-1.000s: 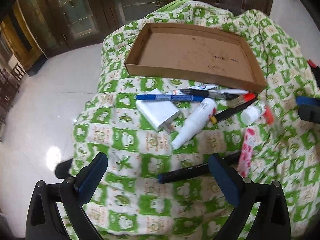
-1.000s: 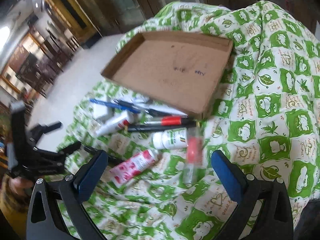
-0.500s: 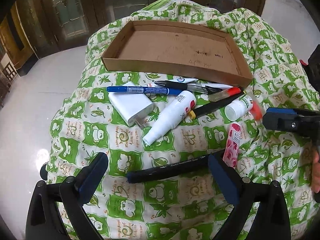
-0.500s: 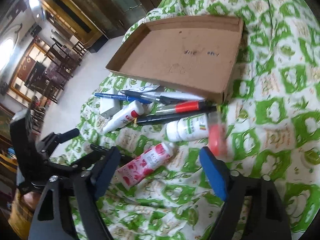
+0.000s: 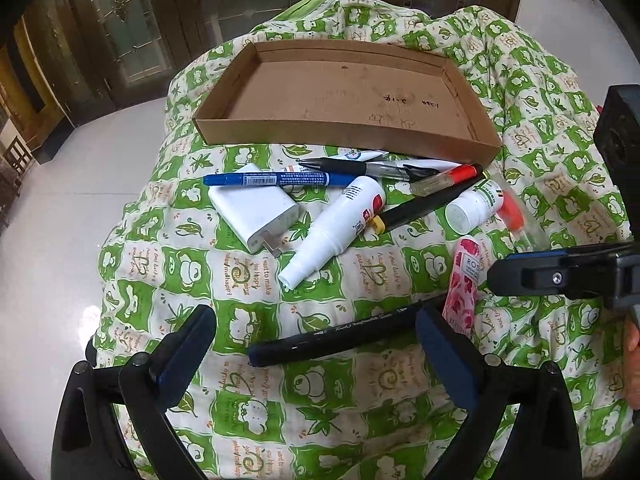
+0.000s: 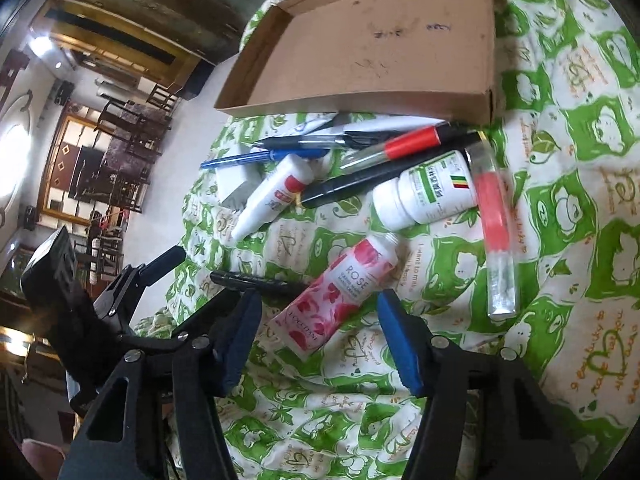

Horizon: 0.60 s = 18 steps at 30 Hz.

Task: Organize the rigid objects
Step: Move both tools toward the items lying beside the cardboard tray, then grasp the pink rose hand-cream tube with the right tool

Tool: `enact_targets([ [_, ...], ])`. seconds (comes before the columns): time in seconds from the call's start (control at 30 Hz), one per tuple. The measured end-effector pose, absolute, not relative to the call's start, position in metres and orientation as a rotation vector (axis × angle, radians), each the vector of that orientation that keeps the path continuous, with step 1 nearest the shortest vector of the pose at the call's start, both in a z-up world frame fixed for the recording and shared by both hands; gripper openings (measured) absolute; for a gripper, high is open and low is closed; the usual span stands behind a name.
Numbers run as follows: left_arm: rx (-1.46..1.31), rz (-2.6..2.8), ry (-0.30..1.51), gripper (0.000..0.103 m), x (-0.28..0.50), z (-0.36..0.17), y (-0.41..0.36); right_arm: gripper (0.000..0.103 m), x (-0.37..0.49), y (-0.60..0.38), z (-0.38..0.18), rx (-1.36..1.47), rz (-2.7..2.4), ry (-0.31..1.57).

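An empty cardboard tray [image 5: 344, 132] lies on a green-and-white patterned cloth [image 5: 248, 280]; it also shows in the right wrist view [image 6: 360, 100]. In front of it lie a white charger [image 5: 253, 208], a blue pen [image 5: 272, 179], a white spray bottle [image 5: 336, 226], a white pill bottle [image 6: 428, 194], a pink rose tube [image 6: 340, 292], a clear red tube [image 6: 494, 224] and several pens. My left gripper [image 5: 316, 338] is open over a black marker [image 5: 344, 338]. My right gripper [image 6: 320, 332] is open with the rose tube's lower end between its fingers.
The cloth-covered surface drops off to a pale tiled floor [image 5: 60, 220] on the left. Dark glazed doors [image 5: 160, 20] stand behind the tray. Wooden chairs and furniture [image 6: 116, 152] fill the room to the left in the right wrist view.
Both grippers have moved forward and down toward the objects. The right gripper has come in around the rose tube, and its jaws have narrowed. The left gripper now straddles the black marker.
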<state>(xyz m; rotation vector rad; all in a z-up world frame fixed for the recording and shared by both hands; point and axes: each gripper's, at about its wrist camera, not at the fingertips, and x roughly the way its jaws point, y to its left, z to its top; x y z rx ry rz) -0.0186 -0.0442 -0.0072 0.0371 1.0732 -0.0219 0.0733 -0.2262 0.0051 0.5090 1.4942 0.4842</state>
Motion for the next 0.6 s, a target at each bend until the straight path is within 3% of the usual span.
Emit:
enact_targets([
  [0.6, 0.042, -0.030, 1.085, 0.101, -0.0186, -0.0104, -0.0463, 0.061, 0.0745, -0.2248, -0.0001, 0.491, 0.417, 1.504],
])
